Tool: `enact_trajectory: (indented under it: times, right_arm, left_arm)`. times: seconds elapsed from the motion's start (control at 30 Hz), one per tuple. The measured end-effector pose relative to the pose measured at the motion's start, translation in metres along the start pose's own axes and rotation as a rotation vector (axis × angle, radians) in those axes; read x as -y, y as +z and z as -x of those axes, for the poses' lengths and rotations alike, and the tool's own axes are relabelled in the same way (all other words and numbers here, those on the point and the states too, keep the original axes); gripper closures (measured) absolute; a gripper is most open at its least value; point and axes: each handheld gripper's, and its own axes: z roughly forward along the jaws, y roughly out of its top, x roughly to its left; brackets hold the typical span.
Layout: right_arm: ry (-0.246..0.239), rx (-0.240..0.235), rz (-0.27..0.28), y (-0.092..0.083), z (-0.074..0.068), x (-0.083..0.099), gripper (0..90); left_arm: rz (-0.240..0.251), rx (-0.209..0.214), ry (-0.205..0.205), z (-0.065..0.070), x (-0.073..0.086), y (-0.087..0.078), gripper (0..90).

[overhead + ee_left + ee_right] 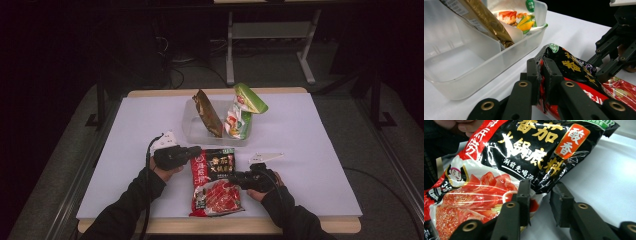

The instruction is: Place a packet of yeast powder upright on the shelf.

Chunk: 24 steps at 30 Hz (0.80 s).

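Note:
A red and black food packet (216, 192) (574, 66) (524, 152) lies flat on the white table near the front edge. My left gripper (197, 150) (541, 67) is shut on the packet's top left corner and pinches the foil between its pads. At the packet's right edge sits my right gripper (235, 177) (541, 192), also seen far right in the left gripper view (614, 55). Its jaws stand apart, with the packet's rim reaching between them. One pad touches the foil; the other is off it, with bare table in the gap.
A clear plastic bin (192, 131) (474, 82) stands just behind the packet. It holds an upright brown packet (207, 114) (486, 20) and a green and white packet (242, 112) (521, 20). The bin's left half is bare. A metal desk frame (270, 30) stands beyond the table.

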Motion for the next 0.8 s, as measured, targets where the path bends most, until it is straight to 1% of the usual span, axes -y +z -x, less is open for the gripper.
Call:
enact_trajectory:
  times: [0.03, 0.07, 0.1, 0.13, 0.17, 0.23, 0.3, 0.33, 0.4, 0.43, 0.47, 0.53, 0.57, 0.6, 0.7, 0.73, 0.77, 0.8]
  right_arm:
    - [-0.006, 0.002, 0.009, -0.001, -0.001, 0.001, 74.2]
    - [-0.007, 0.003, 0.019, -0.001, -0.002, 0.001, 75.6]
    - [-0.008, -0.005, 0.029, -0.002, -0.002, 0.001, 77.6]
    - [-0.015, -0.006, 0.035, -0.002, -0.004, 0.001, 79.1]
    - [-0.033, 0.01, 0.03, -0.001, -0.007, 0.001, 79.8]
    - [-0.032, 0.011, 0.036, 0.0, -0.007, 0.002, 80.4]
    - [-0.038, 0.011, 0.046, -0.002, -0.008, 0.003, 81.0]
    - [-0.049, 0.012, 0.056, -0.002, -0.009, 0.004, 81.4]
    - [-0.057, 0.007, 0.075, -0.004, -0.011, 0.004, 82.5]
    - [-0.069, 0.002, 0.088, -0.005, -0.012, 0.004, 82.9]
    - [-0.074, -0.003, 0.098, -0.005, -0.013, 0.004, 83.5]
    - [-0.089, -0.009, 0.118, -0.007, -0.015, 0.005, 84.0]
    - [-0.092, -0.01, 0.126, -0.008, -0.016, 0.005, 84.0]
    - [-0.096, -0.01, 0.129, -0.009, -0.016, 0.006, 84.1]
    - [-0.101, -0.012, 0.142, -0.011, -0.015, 0.008, 84.1]
    - [-0.101, -0.013, 0.146, -0.012, -0.015, 0.008, 84.1]
    - [-0.108, -0.012, 0.154, -0.012, -0.015, 0.009, 84.1]
    - [-0.113, -0.013, 0.159, -0.013, -0.016, 0.009, 84.0]
  left_arm:
    - [0.003, 0.006, -0.003, -0.001, 0.001, -0.001, 80.4]
    - [0.005, -0.002, -0.003, -0.002, 0.001, -0.003, 77.8]
    - [0.003, -0.013, -0.006, -0.003, 0.001, -0.004, 70.4]
    - [0.007, -0.002, -0.015, -0.004, 0.001, -0.006, 68.3]
    - [0.011, 0.022, -0.027, -0.005, 0.001, -0.008, 64.3]
    - [-0.011, -0.011, -0.03, -0.003, 0.002, -0.011, 45.7]
    - [-0.038, 0.006, -0.051, -0.002, 0.005, -0.015, 37.2]
    - [-0.055, 0.007, -0.064, -0.001, 0.007, -0.017, 31.5]
    - [-0.073, -0.017, -0.087, -0.001, 0.011, -0.02, 19.0]
    - [-0.072, -0.025, -0.095, -0.001, 0.012, -0.021, 16.9]
    - [-0.066, -0.024, -0.112, -0.001, 0.012, -0.023, 16.8]
    - [-0.056, 0.018, -0.164, -0.003, 0.014, -0.024, 13.7]
    - [-0.063, 0.021, -0.178, -0.002, 0.014, -0.025, 13.7]
    - [-0.071, 0.023, -0.18, -0.001, 0.015, -0.025, 13.7]
    - [-0.091, 0.048, -0.186, 0.004, 0.019, -0.027, 13.7]
    - [-0.093, 0.062, -0.197, 0.005, 0.021, -0.026, 13.7]
    - [-0.105, 0.081, -0.204, 0.007, 0.022, -0.024, 13.7]
    - [-0.119, 0.094, -0.199, 0.01, 0.022, -0.021, 13.7]
